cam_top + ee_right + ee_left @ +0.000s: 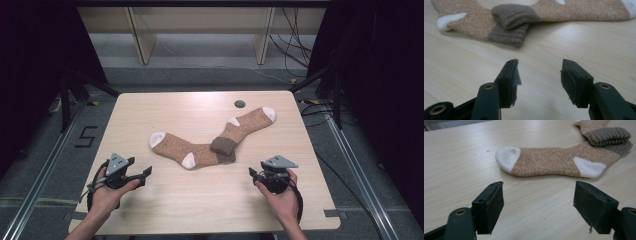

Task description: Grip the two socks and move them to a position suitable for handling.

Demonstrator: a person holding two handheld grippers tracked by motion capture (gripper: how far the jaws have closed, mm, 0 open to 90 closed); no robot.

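Note:
Two tan socks with white toes and heels and brown ribbed cuffs lie in the middle of the wooden table (200, 200). The left sock (185, 149) stretches leftward; the right sock (245, 125) runs up to the right, its cuff (223, 145) lying over the left sock's cuff. My left gripper (145, 177) rests near the front left, open and empty, pointing at the left sock (554, 161). At the front right, my right gripper (252, 175) is open too, facing the overlapped cuffs (511, 22) with nothing between its fingers.
A dark round grommet hole (240, 104) sits near the table's far edge. Wooden legs of another piece of furniture (142, 40) and cables (295, 45) stand on the floor beyond. Bare tabletop lies between the grippers and the socks.

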